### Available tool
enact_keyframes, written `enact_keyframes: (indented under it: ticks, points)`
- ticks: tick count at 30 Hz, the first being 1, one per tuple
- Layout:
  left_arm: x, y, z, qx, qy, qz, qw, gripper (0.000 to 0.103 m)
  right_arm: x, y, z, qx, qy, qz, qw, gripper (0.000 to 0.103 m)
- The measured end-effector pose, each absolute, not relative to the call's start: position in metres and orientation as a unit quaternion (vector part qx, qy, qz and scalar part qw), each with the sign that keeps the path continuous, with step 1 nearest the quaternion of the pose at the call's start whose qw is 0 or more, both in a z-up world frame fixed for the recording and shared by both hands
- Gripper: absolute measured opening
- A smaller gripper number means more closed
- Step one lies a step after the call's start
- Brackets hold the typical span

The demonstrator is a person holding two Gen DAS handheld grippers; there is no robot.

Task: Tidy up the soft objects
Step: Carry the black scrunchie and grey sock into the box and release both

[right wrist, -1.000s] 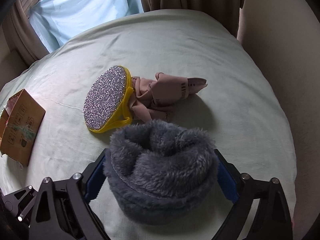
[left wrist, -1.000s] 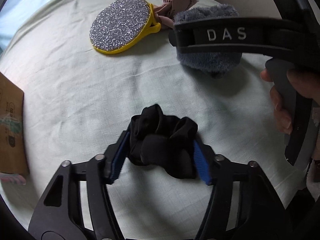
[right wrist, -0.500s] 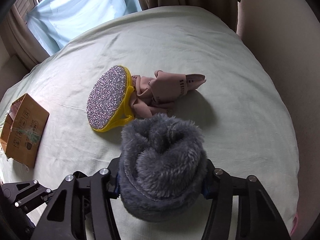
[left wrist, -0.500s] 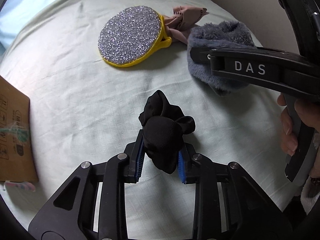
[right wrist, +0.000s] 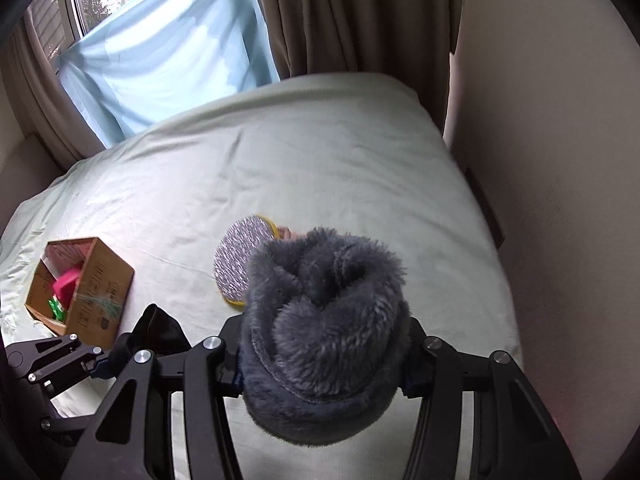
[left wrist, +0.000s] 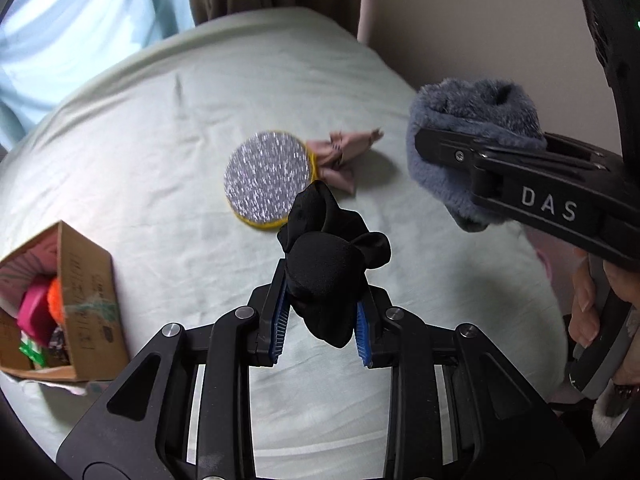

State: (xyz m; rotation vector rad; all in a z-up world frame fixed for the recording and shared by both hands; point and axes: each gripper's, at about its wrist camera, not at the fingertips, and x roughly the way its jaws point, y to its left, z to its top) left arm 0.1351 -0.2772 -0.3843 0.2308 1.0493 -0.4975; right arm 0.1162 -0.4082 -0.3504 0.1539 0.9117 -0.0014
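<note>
Black fabric, a bunched scrunchie-like piece (left wrist: 332, 268), sits clenched between the blue pads of the left gripper (left wrist: 321, 326) in the lower centre of the left wrist view, lifted clear of the pale green bed sheet (left wrist: 140, 152). Beyond it, at the centre of the frame, a round glittery silver pad with a yellow rim (left wrist: 267, 178) lies flat on the sheet, and a crumpled pink cloth (left wrist: 344, 152) touches its right edge. At the right of the frame the right gripper (left wrist: 480, 168) grasps a grey fluffy item (left wrist: 468, 120), held above the bed; a hand (left wrist: 588, 304) wraps the handle at the right edge. At the lower left an open cardboard box (left wrist: 86, 300) rests on the sheet, with pink, orange and green things inside.

In the right wrist view the grey fluffy item (right wrist: 324, 332) fills the lower centre, squeezed between the jaws of the right gripper (right wrist: 322, 360), whose pads press into its sides. Behind it, the glittery pad (right wrist: 236, 256) shows partly, and only a sliver of the pink cloth (right wrist: 286, 233) peeks out just above the fluff. At the lower left the left gripper (right wrist: 116, 354) appears from the side with the black fabric (right wrist: 158, 330) in its grasp. The cardboard box (right wrist: 100, 292) stands at the left on the sheet (right wrist: 320, 152). Brown curtains (right wrist: 352, 12) and a light blue drape (right wrist: 160, 68) hang at the top of the frame.
</note>
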Motion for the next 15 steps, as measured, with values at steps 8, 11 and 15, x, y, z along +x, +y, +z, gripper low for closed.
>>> enact_keyframes:
  ticks: [8, 11, 15]
  points:
    - [0.125, -0.253, -0.279, 0.076, 0.458, -0.238, 0.853, 0.025, 0.088, -0.387, -0.251, 0.072, 0.409, -0.022, 0.909, 0.050]
    - [0.123, -0.232, -0.243, 0.058, 0.447, -0.233, 0.862, 0.025, 0.078, -0.369, -0.213, 0.069, 0.396, -0.023, 0.916, 0.050]
    - [0.123, -0.199, -0.201, 0.040, 0.423, -0.227, 0.876, 0.025, 0.065, -0.339, -0.175, 0.063, 0.378, -0.021, 0.924, 0.050]
